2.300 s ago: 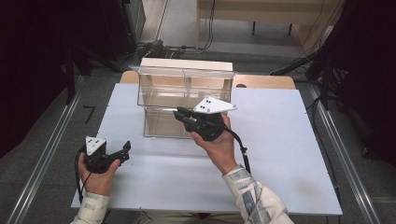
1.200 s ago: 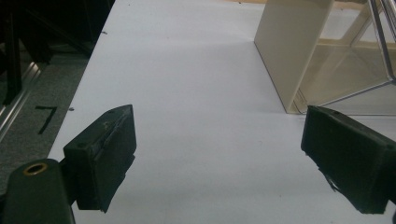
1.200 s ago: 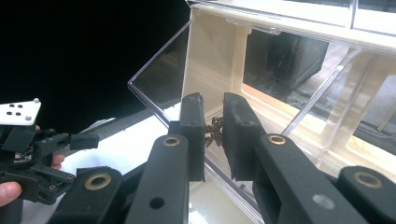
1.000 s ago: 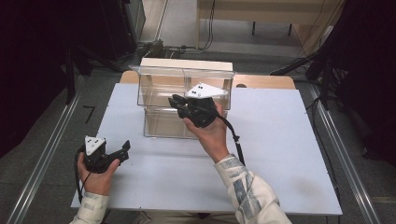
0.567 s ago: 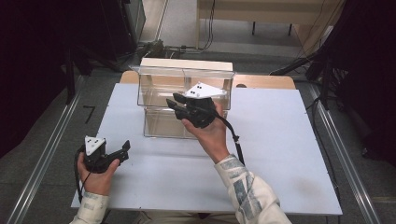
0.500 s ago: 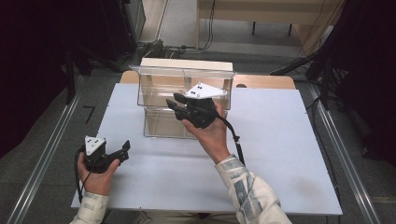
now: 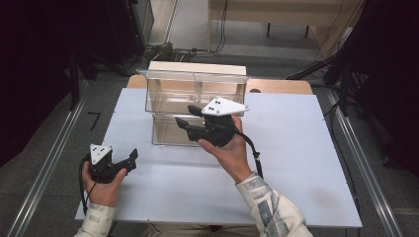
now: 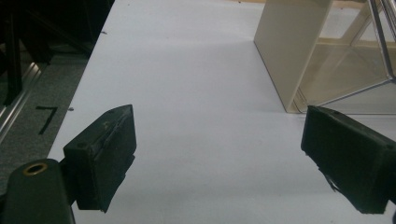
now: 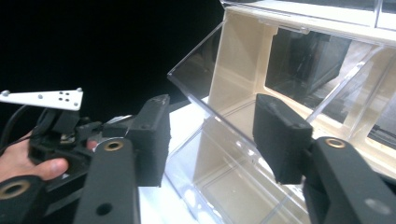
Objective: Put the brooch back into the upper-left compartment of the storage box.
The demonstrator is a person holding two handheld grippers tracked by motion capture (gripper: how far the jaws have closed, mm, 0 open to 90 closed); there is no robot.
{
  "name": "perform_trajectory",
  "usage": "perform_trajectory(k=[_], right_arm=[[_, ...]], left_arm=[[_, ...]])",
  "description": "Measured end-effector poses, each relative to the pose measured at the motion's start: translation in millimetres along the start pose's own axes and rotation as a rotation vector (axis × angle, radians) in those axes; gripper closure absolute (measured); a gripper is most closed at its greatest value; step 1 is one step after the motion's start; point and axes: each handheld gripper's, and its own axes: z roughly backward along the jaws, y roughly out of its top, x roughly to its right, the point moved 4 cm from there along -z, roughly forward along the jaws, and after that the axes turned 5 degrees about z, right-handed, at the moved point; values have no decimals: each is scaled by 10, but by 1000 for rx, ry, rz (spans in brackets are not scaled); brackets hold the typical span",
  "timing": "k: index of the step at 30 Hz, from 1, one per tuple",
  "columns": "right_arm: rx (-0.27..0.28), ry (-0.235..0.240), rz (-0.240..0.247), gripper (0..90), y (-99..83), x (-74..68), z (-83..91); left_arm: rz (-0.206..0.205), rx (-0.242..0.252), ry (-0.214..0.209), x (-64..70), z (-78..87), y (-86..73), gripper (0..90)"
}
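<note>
Hovering wide open, the right gripper (image 7: 188, 117) is facing the clear bin (image 7: 195, 106); at 8 o'clock, the left gripper (image 7: 132, 159) is idling open on the surface (image 7: 296, 148).

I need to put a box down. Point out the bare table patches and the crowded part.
Bare: the table right of the right gripper, out to its right edge, and the strip between the left gripper and the right forearm. Crowded: in front of the clear bin unit, where the right gripper's open fingers hover.
</note>
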Motion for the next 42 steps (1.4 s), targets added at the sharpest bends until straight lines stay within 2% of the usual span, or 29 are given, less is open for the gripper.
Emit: perform_trajectory(k=[6, 8, 23, 33, 34, 42], right_arm=[[0, 11, 4, 385, -113, -18, 134], [-8, 9, -5, 355, -206, 0, 207], [-69, -40, -36, 305, -709, 119, 431], [-89, -105, -69, 297, -1016, 275, 616], [-97, -121, -79, 295, -1089, 316, 665], [-126, -181, -105, 281, -1334, 472, 878]], left_arm=[[-2, 0, 1, -1, 3, -1, 114], [-5, -1, 3, 2, 0, -3, 114], [-6, 0, 8, 8, 6, -7, 114], [-10, -3, 10, 14, 9, -9, 114], [-10, -1, 11, 16, 7, -9, 113], [-9, -1, 14, 21, 13, -11, 114]])
